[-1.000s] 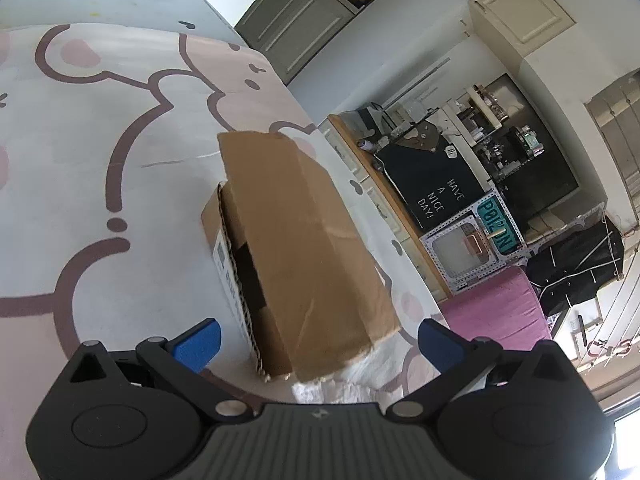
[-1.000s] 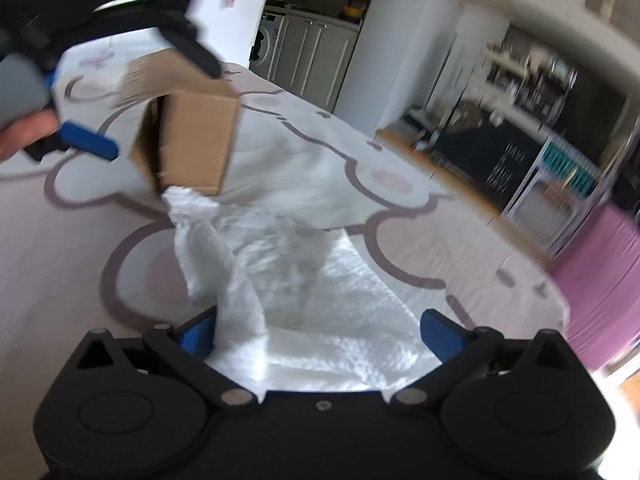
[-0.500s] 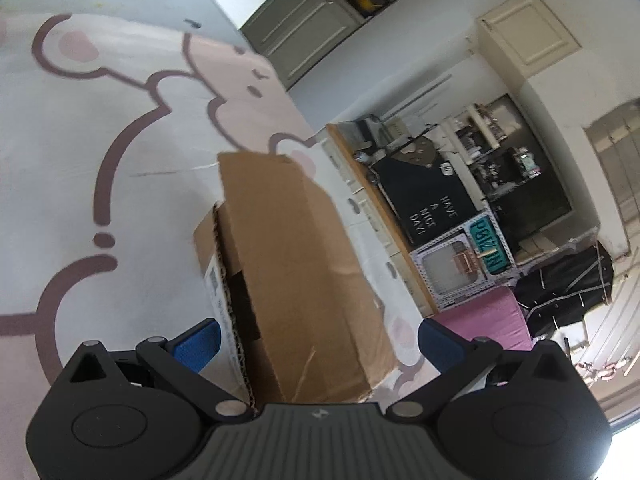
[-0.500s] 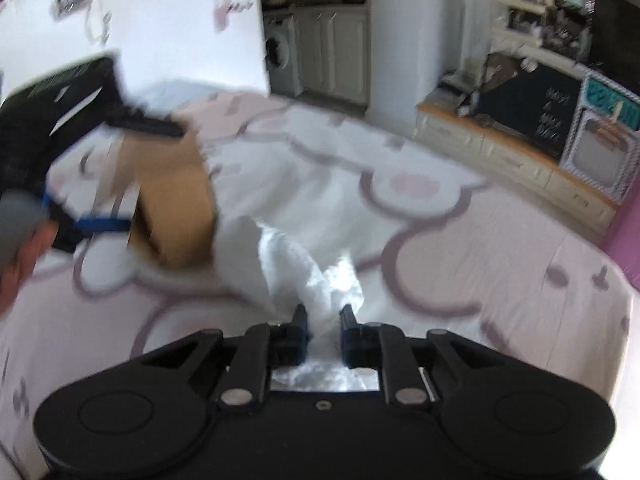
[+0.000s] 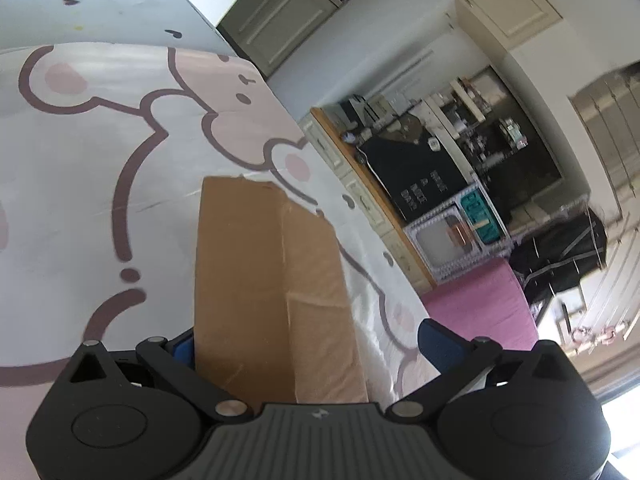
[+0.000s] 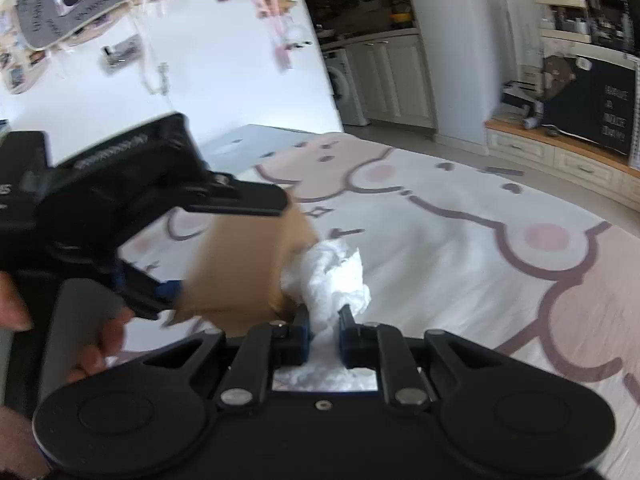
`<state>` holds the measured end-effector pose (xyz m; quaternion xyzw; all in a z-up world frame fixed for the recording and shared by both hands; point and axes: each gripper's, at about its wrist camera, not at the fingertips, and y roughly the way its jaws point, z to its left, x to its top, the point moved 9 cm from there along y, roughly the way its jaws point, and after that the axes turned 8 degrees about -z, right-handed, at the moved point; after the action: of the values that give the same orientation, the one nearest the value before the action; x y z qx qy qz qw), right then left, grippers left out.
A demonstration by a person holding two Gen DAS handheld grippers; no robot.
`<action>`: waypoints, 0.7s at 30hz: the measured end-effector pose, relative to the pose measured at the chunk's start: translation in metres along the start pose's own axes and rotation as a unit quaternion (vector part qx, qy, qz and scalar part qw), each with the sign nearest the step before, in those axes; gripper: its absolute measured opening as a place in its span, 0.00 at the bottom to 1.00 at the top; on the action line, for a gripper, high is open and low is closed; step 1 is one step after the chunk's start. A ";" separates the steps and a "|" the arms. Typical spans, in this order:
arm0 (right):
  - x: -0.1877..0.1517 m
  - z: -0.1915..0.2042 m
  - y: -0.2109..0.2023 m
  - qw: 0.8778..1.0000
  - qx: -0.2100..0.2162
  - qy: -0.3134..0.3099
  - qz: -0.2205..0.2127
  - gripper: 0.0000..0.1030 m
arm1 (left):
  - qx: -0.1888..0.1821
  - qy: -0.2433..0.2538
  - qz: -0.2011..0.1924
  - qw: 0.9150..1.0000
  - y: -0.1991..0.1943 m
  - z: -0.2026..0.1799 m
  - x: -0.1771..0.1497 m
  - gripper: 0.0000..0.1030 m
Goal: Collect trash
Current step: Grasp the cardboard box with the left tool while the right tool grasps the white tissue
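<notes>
The tissue (image 6: 334,276) is a crumpled white wad, bunched into soft folds, pinched at its lower end by the right gripper (image 6: 323,334). That gripper's jaws are drawn close together with only the thin neck of paper between the blue-edged pads, and more white paper shows behind them in the gap of the gripper body. The wad stands up above the fingertips, clear of the rug, and its left side touches or nearly touches the box's near corner; blur hides which.

The box (image 5: 268,284) is plain brown cardboard, creased along one long fold, with a seam running down its upper face. It sits between the fingers of the left gripper (image 5: 308,340), whose jaws are spread wide. The left blue pad (image 5: 185,350) lies right against the box's side, while the right one stands apart from it, so a firm grip cannot be told. In the right wrist view the box (image 6: 244,264) looks tilted and blurred, and a hand (image 6: 100,336) holds the left gripper's grey handle.

Below lies a pale rug (image 6: 460,248) with pink patches and dark brown outlines. White cabinets (image 6: 388,80) stand beyond it.
</notes>
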<state>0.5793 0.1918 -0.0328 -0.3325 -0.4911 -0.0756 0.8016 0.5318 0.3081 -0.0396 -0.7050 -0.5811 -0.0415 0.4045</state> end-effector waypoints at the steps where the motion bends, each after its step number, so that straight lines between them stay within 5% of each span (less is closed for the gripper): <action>1: -0.001 0.002 -0.003 1.000 0.002 0.002 0.001 0.14 | -0.002 -0.001 0.004 1.000 -0.004 0.003 -0.003 0.99; 6: -0.006 0.003 -0.007 1.000 -0.003 0.019 0.001 0.14 | -0.003 -0.027 0.006 1.000 -0.027 0.020 -0.022 0.78; 12: -0.009 0.003 0.000 1.000 -0.010 0.028 -0.001 0.14 | -0.024 -0.057 -0.042 0.997 -0.036 0.020 -0.019 0.57; 21: -0.015 0.014 0.001 1.000 -0.015 0.026 0.002 0.14 | 0.010 -0.009 -0.081 0.997 -0.018 0.013 -0.010 0.55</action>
<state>0.5621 0.1980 -0.0419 -0.3433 -0.4684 -0.0903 0.8091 0.5076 0.3087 -0.0442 -0.6515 -0.6407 -0.0617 0.4014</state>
